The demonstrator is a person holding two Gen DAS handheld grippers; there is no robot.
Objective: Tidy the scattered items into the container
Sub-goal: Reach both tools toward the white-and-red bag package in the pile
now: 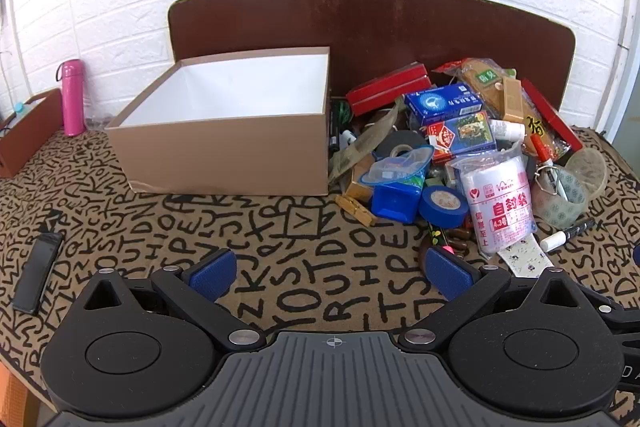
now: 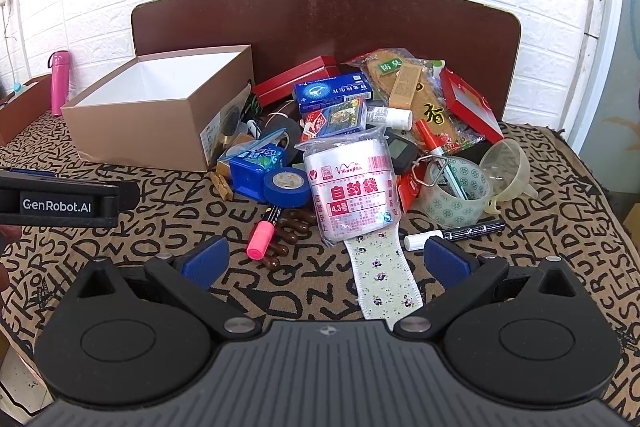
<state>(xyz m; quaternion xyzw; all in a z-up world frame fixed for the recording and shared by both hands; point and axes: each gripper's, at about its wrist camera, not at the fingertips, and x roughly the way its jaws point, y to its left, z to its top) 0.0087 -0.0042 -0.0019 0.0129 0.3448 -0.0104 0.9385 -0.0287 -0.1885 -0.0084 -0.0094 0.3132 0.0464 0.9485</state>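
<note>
An open tan cardboard box (image 1: 224, 155) (image 2: 140, 135) with a white inside stands on the patterned table, nothing visible in it. To its right lies a heap of items: a clear pack of zip bags (image 1: 498, 203) (image 2: 350, 187), a blue tape roll (image 1: 442, 205) (image 2: 286, 187), a blue carton (image 1: 442, 103) (image 2: 334, 91), a red case (image 1: 386, 89), a clear tape roll (image 2: 456, 197) and a pink-capped marker (image 2: 260, 233). My left gripper (image 1: 332, 271) hovers open over bare cloth in front of the box. My right gripper (image 2: 326, 261) hangs open above the floral strip (image 2: 380, 275), nothing between its fingers.
A pink bottle (image 1: 72, 97) and a brown tray (image 1: 28, 131) sit at the far left. A black phone (image 1: 36, 277) lies near the table's left edge. A brown board (image 1: 400, 23) leans on the white brick wall behind. The left gripper's body (image 2: 60, 201) shows at the left of the right wrist view.
</note>
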